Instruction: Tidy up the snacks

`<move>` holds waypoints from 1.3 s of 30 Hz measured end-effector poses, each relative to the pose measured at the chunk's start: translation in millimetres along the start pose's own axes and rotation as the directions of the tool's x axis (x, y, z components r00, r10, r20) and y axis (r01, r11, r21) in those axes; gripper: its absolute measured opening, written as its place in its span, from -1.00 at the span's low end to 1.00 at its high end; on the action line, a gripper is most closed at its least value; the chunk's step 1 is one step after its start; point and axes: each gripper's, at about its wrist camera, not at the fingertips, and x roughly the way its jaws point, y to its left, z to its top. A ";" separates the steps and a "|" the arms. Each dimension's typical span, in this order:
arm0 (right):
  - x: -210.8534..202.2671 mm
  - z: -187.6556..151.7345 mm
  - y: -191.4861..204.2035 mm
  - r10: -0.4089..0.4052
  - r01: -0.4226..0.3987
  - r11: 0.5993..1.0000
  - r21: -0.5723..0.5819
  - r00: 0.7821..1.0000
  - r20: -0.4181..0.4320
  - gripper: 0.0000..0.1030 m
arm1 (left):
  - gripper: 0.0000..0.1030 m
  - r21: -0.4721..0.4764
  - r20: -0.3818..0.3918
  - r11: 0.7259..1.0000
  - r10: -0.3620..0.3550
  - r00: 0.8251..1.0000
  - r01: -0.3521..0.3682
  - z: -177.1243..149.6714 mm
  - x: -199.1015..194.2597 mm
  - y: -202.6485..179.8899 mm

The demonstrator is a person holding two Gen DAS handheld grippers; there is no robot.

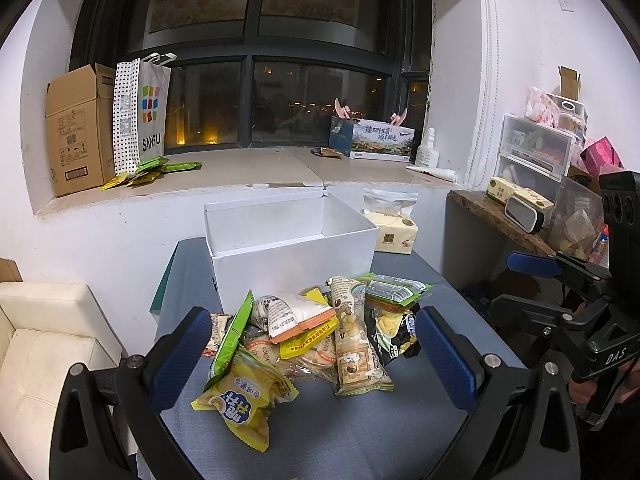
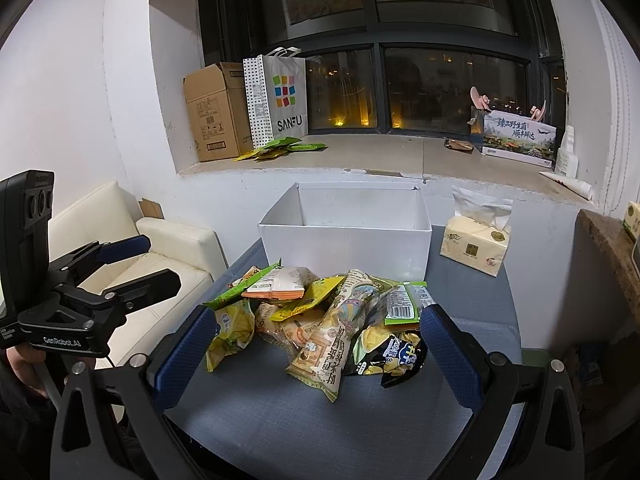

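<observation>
A pile of snack packets (image 1: 312,332) lies on the blue-grey table (image 1: 320,432), in front of an open, empty white box (image 1: 288,240). The pile (image 2: 320,320) and the box (image 2: 344,236) also show in the right wrist view. A yellow packet (image 1: 244,400) lies nearest in the left wrist view. A tan printed packet (image 2: 328,344) points forward in the right wrist view. My left gripper (image 1: 316,356) is open and empty, low before the pile. My right gripper (image 2: 316,352) is open and empty too. Each gripper shows at the side of the other's view (image 1: 560,276) (image 2: 132,268).
A tissue pack (image 1: 394,226) stands right of the box. A cream sofa (image 2: 160,256) is left of the table, a wooden shelf with clutter (image 1: 520,216) to the right. The windowsill behind holds a cardboard box (image 1: 80,128), a SANFU bag (image 1: 144,112) and more packets (image 1: 152,170).
</observation>
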 end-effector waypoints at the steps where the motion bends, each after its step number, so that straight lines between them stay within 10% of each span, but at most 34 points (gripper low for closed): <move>1: 0.0 -0.1 0.1 0.000 0.000 1.000 0.000 1.000 -0.001 1.00 | 1.00 0.001 -0.001 1.000 -0.001 1.000 0.001 0.2 0.0 0.1; 31: 1.4 -1.0 0.2 0.004 -0.004 1.000 0.001 1.000 -0.003 1.00 | 1.00 -0.003 0.049 1.000 0.014 0.999 -0.014 4.9 -0.8 18.4; 35: 1.5 -3.2 -1.2 0.005 -0.005 1.000 0.004 1.000 -0.002 1.00 | 1.00 0.018 -0.081 1.000 0.006 0.997 -0.004 1.6 31.4 46.7; 39: 3.3 -5.3 -2.6 0.010 -0.010 1.000 0.011 1.000 -0.006 1.00 | 1.00 -0.015 -0.282 0.999 -0.044 0.958 0.042 -8.6 83.8 82.5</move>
